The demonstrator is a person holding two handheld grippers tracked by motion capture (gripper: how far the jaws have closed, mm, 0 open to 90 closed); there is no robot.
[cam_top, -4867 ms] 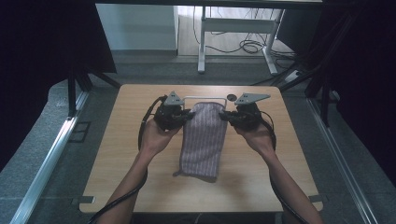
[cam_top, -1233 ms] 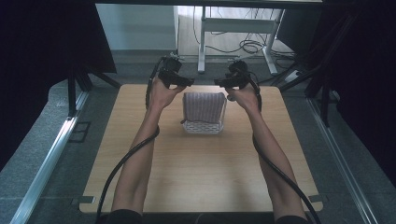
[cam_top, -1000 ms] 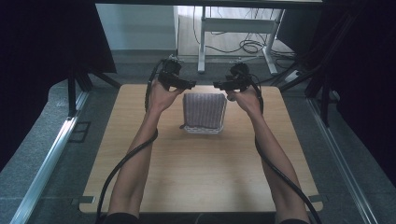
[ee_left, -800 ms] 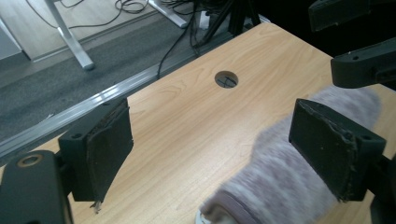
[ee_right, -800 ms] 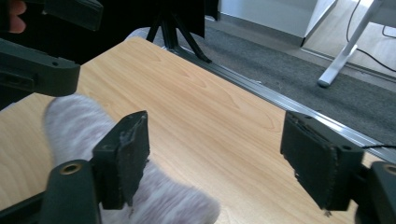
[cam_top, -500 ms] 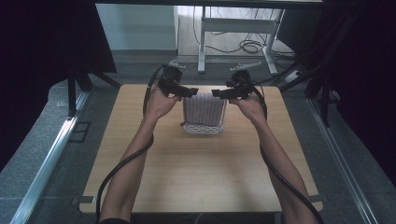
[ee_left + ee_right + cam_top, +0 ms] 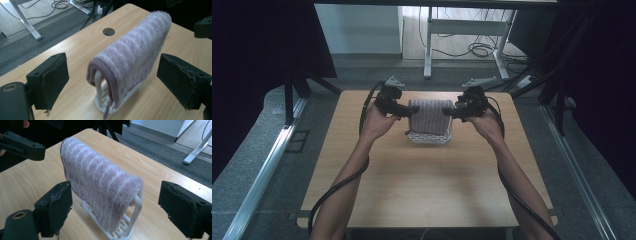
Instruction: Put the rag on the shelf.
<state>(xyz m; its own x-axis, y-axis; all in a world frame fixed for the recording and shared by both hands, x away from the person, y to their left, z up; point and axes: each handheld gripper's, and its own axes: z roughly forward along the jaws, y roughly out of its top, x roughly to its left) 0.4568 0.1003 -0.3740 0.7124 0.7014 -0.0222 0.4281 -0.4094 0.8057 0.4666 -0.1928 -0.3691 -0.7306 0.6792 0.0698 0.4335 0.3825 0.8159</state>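
My left gripper (image 7: 112,82) has its jaws spread wide, holding nothing. Between them, a little way ahead, I see the near end of the towel (image 7: 132,52), a striped lilac one folded over the top bar of a white rack (image 7: 117,100). The towel hangs down both sides of the bar and runs away from the jaws toward the far end, where a black piece of the other gripper shows at the edge of the view. Beyond the towel, past the left jaw, there is a round hole (image 7: 108,31) in the counter (image 7: 75,45).

My right gripper (image 7: 115,207) is also wide open and empty. The towel's (image 7: 100,182) other end sits between its jaws, just ahead, with the rack's (image 7: 132,217) white upright loop showing at the end nearest me and its slotted base on the counter (image 7: 30,182). Farther off, past the left jaw, I see part of the other gripper.

From the high view, the left gripper (image 7: 404,111) and right gripper (image 7: 451,112) flank the towel (image 7: 430,116), one at each end, close to it; I cannot tell whether either touches it. The rack (image 7: 430,137) stands toward the far middle of the counter (image 7: 427,185). Beyond the counter lies grey floor with cables (image 7: 479,49).
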